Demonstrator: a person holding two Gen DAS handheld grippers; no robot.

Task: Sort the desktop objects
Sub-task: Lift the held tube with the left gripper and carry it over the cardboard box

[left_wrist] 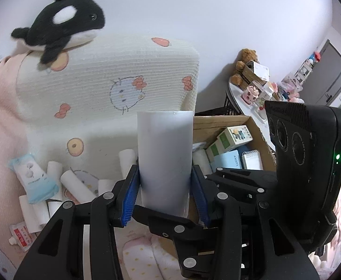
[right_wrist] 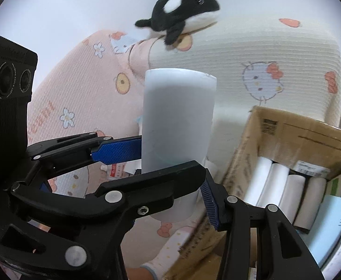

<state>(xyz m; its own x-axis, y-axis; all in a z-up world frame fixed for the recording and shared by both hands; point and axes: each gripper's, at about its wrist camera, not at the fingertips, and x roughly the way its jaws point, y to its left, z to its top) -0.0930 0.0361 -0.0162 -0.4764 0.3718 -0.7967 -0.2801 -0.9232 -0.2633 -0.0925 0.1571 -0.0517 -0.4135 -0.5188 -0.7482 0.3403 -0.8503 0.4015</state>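
While your left claw (left_wrist: 165,186) and right claw (right_wrist: 172,175) each clamp blue ribbed pads on a smooth white paper roll (left_wrist: 164,163), similar rolls (right_wrist: 284,186) lie inside the corrugated cardboard box (right_wrist: 287,126) on the bed's patterned sheet (left_wrist: 95,144).

White roll (left_wrist: 164,161), blue-padded black tool (left_wrist: 165,198), black-and-white orca plush (left_wrist: 60,21), brown box (right_wrist: 287,130).

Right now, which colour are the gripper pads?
Blue pads, textured; clearest in the right wrist view, pressing the white roll.
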